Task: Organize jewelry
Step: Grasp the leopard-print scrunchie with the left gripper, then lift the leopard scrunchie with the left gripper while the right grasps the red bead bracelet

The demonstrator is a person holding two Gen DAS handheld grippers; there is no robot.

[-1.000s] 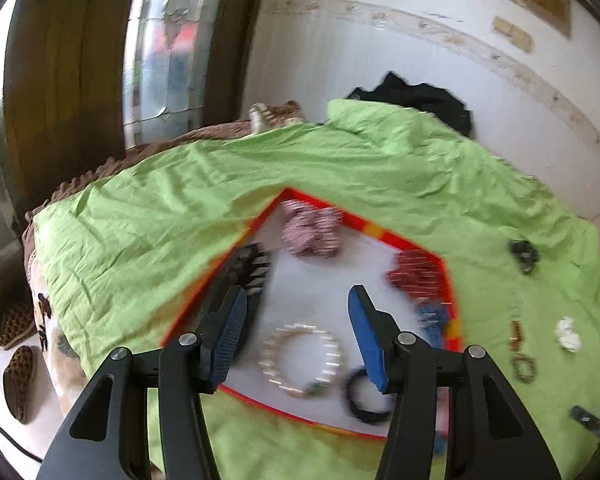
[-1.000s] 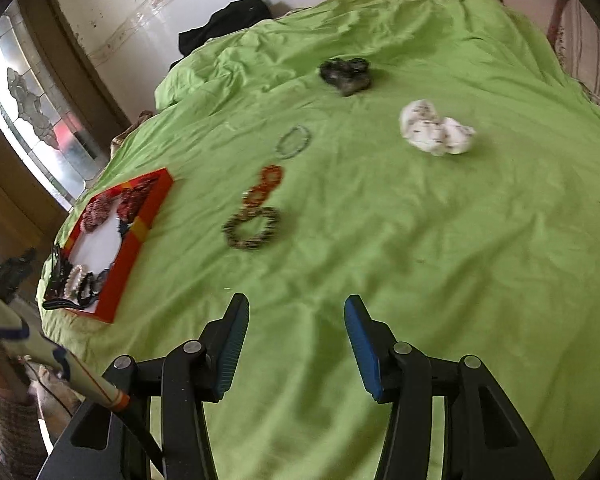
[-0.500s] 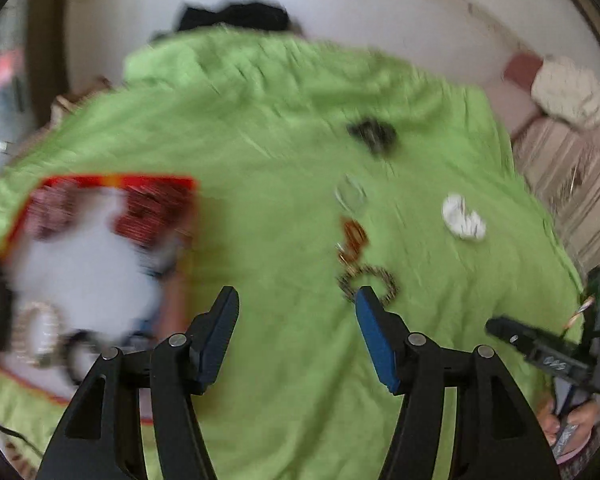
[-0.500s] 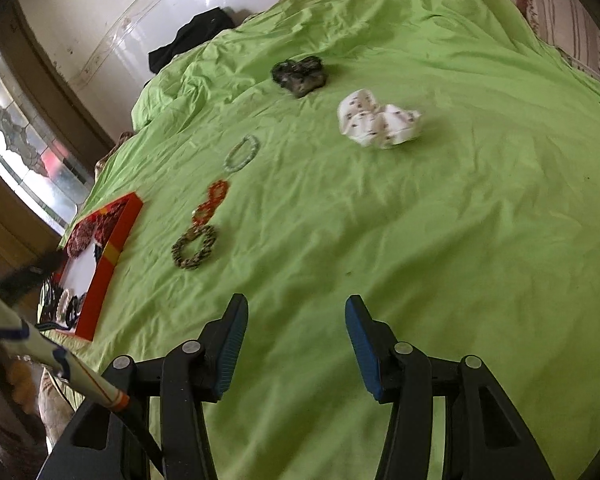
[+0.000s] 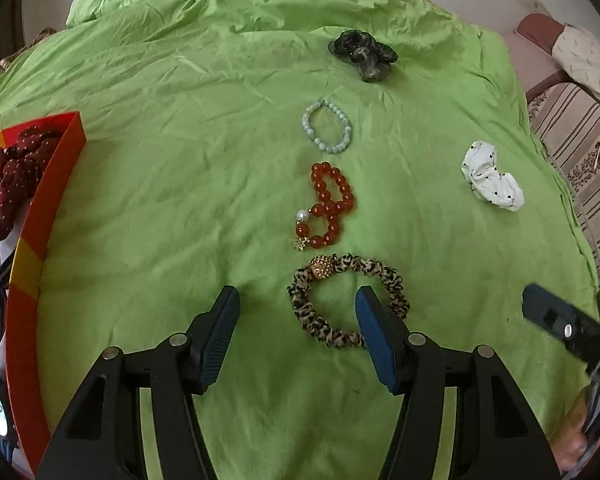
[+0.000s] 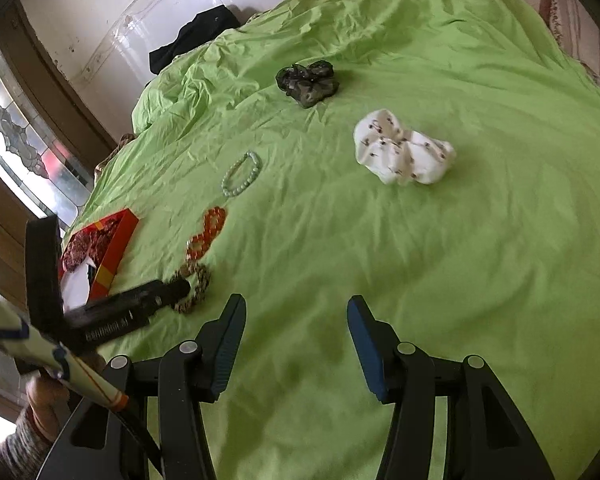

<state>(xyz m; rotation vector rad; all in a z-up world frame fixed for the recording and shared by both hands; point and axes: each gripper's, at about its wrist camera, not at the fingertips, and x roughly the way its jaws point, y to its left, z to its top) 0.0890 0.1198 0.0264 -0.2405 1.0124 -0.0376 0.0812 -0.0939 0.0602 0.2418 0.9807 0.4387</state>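
Left gripper [image 5: 296,304]: we held it with jaws apart, low over the leopard scrunchie [image 5: 346,302]; its right finger stood inside the scrunchie's ring, its left outside on the bare sheet [image 5: 160,184].
Right gripper [image 6: 296,314]: we held it with jaws apart over bare sheet, nothing between them.
Red bracelet [image 5: 328,204]: lay just beyond the scrunchie, twisted into a figure eight.
Pale bracelet [image 5: 327,126]: lay farther on in the same row.
Dark scrunchie [image 5: 362,54]: farthest out.
White scrunchie [image 5: 492,178]: off to the right, well apart.
Box [image 5: 40,232]: at our left; it held a maroon scrunchie [image 5: 8,176].
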